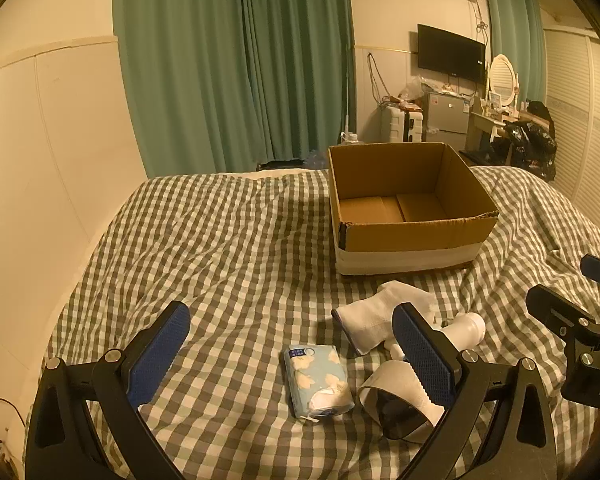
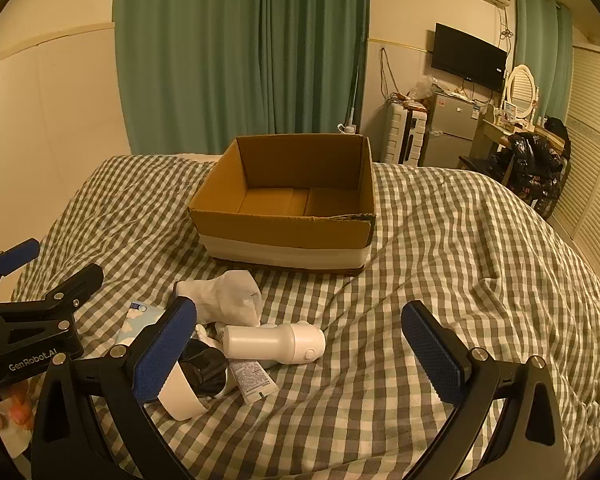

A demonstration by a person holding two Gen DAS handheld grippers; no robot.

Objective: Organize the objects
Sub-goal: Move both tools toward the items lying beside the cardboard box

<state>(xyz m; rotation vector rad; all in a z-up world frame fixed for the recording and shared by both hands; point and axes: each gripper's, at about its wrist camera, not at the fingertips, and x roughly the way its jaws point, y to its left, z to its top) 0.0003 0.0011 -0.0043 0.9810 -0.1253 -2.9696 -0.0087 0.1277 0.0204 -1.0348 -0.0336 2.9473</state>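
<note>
An open, empty cardboard box stands on the checked bed. In front of it lie white socks, a white bottle-like device, a white tube, a white band with a black part and a light-blue tissue pack. My left gripper is open, above the tissue pack. My right gripper is open, with the white device between its fingers' line of sight; it also shows in the left wrist view.
The bed has a grey-white checked cover. Green curtains hang behind. A fridge, a suitcase, a wall TV and a dressing table stand at the back right. A louvred wardrobe is on the right.
</note>
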